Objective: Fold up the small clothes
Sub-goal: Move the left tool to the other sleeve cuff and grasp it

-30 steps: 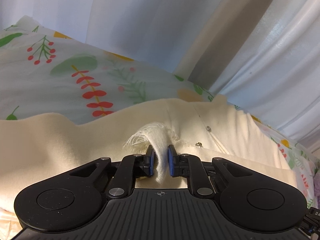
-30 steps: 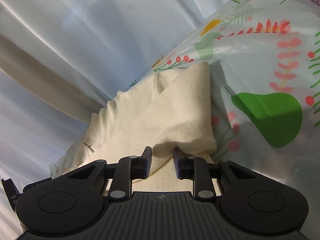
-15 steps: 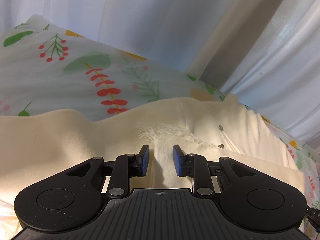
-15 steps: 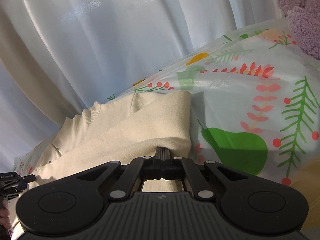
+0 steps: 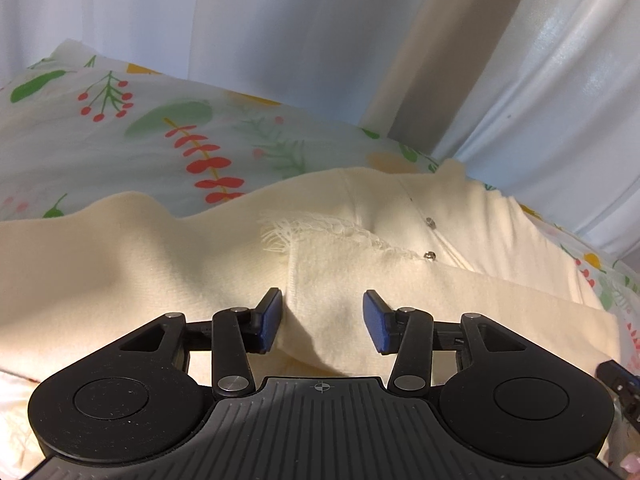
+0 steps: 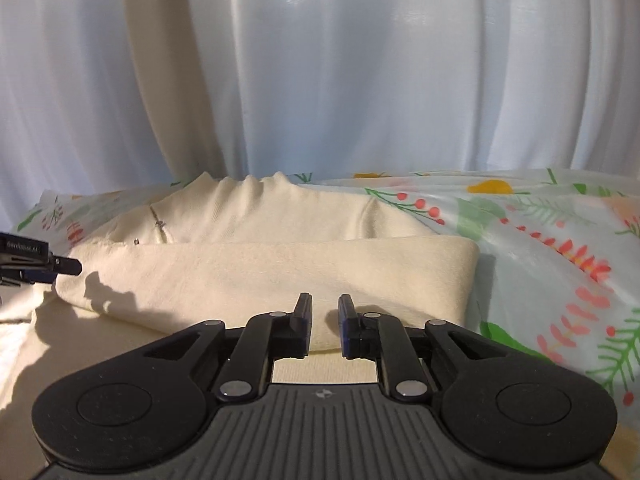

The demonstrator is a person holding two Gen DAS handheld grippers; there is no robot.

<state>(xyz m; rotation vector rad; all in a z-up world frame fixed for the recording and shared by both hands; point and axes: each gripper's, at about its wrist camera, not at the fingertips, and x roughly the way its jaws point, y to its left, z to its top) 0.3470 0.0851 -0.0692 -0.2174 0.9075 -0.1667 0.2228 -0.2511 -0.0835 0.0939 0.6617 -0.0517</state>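
A cream knit garment (image 5: 400, 288) with small metal snaps and a frayed fringe edge (image 5: 320, 228) lies on the floral sheet. Its sleeve is folded across the body. My left gripper (image 5: 323, 320) is open, its blue pads either side of the folded sleeve end, not clamping it. In the right wrist view the same garment (image 6: 260, 264) shows with the sleeve folded over as a thick band. My right gripper (image 6: 325, 322) is open a little, just above the sleeve's near edge. The left gripper's tip (image 6: 60, 266) shows at the left edge of that view.
The floral bed sheet (image 6: 540, 240) spreads to the right and also shows in the left wrist view (image 5: 140, 140). White curtains (image 6: 360, 80) hang close behind the bed, with a beige curtain strip (image 5: 452, 60) among them.
My left gripper let go of the fringed sleeve end and opened wide. My right gripper shut half a second ago and has since opened a little; its view has swung level toward the curtain.
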